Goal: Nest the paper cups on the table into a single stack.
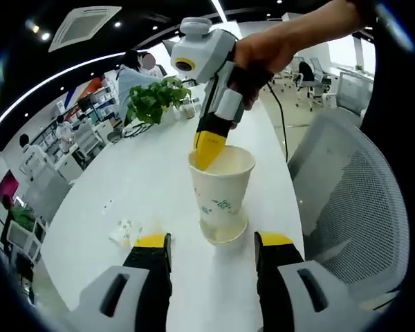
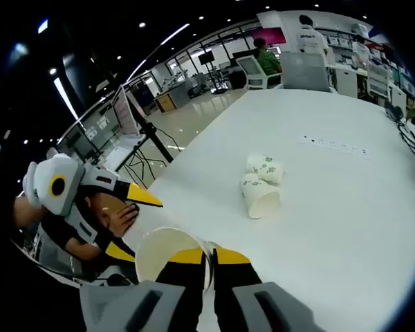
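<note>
In the left gripper view, the left gripper (image 1: 213, 243) rises from six o'clock with its two yellow-tipped jaws spread wide and nothing between them. Just beyond the jaws, near the centre, a white paper cup (image 1: 221, 194) with a green print stands upright on the white table (image 1: 138, 180). The right gripper (image 1: 209, 152) comes down from twelve o'clock, held by a person's hand (image 1: 263, 52), and its yellow tips sit at the cup's rim on the side toward ten o'clock, pinching the wall. At about eight o'clock from the cup, other cups (image 1: 123, 232) lie on the table, small and blurred. A potted green plant (image 1: 154, 99) stands farther along the table toward eleven o'clock. A grey mesh office chair (image 1: 360, 200) sits beside the table at three o'clock.

In the right gripper view, the right gripper (image 2: 209, 257) rises from six o'clock with its jaws drawn narrow, clamped on the rim of the paper cup (image 2: 160, 250), whose open mouth shows at seven o'clock of the tips. The left gripper (image 2: 131, 223) enters from nine o'clock, jaws spread apart, with a hand (image 2: 111, 218) behind it. Near the centre, two cups (image 2: 261, 187) lie on their sides on the table (image 2: 346, 228), touching each other and well apart from the held cup.
</note>
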Demonstrator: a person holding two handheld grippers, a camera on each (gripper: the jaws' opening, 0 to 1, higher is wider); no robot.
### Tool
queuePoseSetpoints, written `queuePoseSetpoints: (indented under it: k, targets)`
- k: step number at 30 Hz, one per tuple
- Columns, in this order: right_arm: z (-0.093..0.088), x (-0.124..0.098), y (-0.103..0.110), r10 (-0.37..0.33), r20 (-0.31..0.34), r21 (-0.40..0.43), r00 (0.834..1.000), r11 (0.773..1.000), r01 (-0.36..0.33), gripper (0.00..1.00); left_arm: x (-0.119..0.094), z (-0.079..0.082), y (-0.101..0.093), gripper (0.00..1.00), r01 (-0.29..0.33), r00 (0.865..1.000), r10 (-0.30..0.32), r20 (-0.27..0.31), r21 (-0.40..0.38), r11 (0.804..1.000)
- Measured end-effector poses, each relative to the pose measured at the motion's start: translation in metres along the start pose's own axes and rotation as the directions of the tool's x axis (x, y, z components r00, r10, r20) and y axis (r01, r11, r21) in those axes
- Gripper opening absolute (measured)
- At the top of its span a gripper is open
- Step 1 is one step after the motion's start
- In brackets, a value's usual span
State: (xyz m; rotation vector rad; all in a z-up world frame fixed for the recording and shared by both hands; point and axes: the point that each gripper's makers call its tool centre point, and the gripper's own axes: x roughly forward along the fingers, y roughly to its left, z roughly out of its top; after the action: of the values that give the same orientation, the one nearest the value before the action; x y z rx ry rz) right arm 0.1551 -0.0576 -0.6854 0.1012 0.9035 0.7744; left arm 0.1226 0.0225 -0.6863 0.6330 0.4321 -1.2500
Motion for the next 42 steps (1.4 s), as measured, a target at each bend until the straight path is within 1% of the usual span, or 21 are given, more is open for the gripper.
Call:
queuePoseSetpoints:
  k: [3,6,11,13,21,24,27,29,35,41,42]
  targets:
    - [-0.002,0.004,0.0,0.006,-0.008,0.006,1.0,1.0,-0.006,0.01,-0.003,-0.01,-0.002,0.46,-0.008,1.0,0.008,-0.01,-0.023,1.0]
    - [-0.003,0.009,-0.001,0.009,-0.015,0.007,1.0,1.0,-0.008,0.01,-0.005,-0.015,-0.005,0.46,-0.012,1.0,0.012,-0.017,-0.032,0.999]
    - [-0.004,0.012,0.005,0.016,-0.027,-0.002,1.0,1.0,-0.016,0.01,-0.007,-0.02,-0.005,0.46,-0.021,1.0,0.02,-0.02,-0.049,0.999]
    - [-0.002,0.016,0.005,0.017,-0.031,-0.005,0.999,1.0,-0.017,0.01,-0.008,-0.021,-0.005,0.46,-0.023,1.0,0.022,-0.021,-0.054,0.998]
    - [-0.007,0.022,0.005,0.02,-0.046,-0.002,0.999,1.0,-0.02,0.01,-0.012,-0.022,-0.007,0.46,-0.034,0.999,0.032,-0.019,-0.07,0.997]
    - [-0.013,0.023,0.006,0.016,-0.052,0.006,0.999,1.0,-0.016,0.02,-0.013,-0.024,-0.009,0.46,-0.033,0.999,0.031,-0.019,-0.073,0.997]
    - [-0.018,0.03,0.003,0.012,-0.069,0.015,0.998,1.0,-0.011,0.02,-0.013,-0.027,-0.011,0.46,-0.033,0.999,0.031,-0.024,-0.08,0.996]
    - [-0.018,0.028,0.004,0.012,-0.072,0.02,0.997,1.0,-0.01,0.03,-0.015,-0.03,-0.013,0.46,-0.036,0.999,0.033,-0.027,-0.087,0.996]
    - [-0.022,0.038,0.0,0.018,-0.085,0.019,0.996,1.0,-0.016,0.03,-0.018,-0.037,-0.019,0.46,-0.038,0.999,0.034,-0.042,-0.098,0.994]
    - [-0.024,0.039,-0.002,0.017,-0.093,0.025,0.995,1.0,-0.015,0.04,-0.022,-0.041,-0.02,0.45,-0.048,0.998,0.043,-0.053,-0.106,0.993]
    - [-0.024,0.044,-0.005,0.017,-0.096,0.024,0.995,1.0,-0.015,0.04,-0.023,-0.042,-0.02,0.45,-0.051,0.997,0.046,-0.055,-0.108,0.993]
